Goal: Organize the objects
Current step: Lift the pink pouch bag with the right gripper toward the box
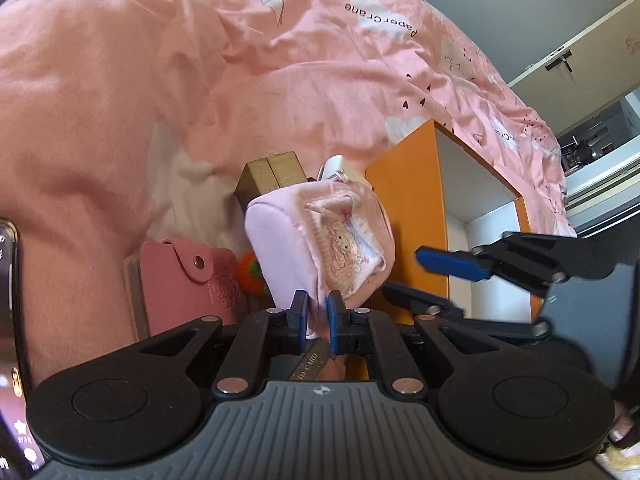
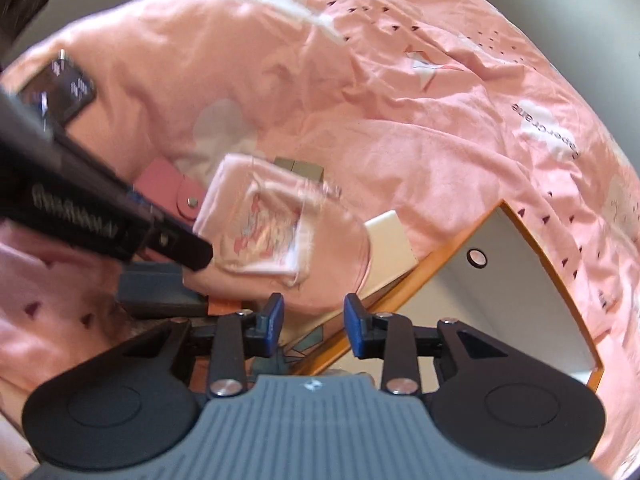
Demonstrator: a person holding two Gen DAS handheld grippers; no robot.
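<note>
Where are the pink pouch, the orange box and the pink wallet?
pink pouch (image 1: 320, 236): left wrist view, on its printed front.
orange box (image 1: 408, 208): left wrist view, on its orange outer side.
pink wallet (image 1: 180, 280): left wrist view, on its snap flap.

Left hand-held gripper (image 1: 318, 316) fingers nearly closed and pinching, right hand-held gripper (image 2: 314, 322) fingers apart, empty

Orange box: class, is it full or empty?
Empty as far as visible: the orange box shows only bare white walls inside; the pouch is outside, in the left gripper.
</note>
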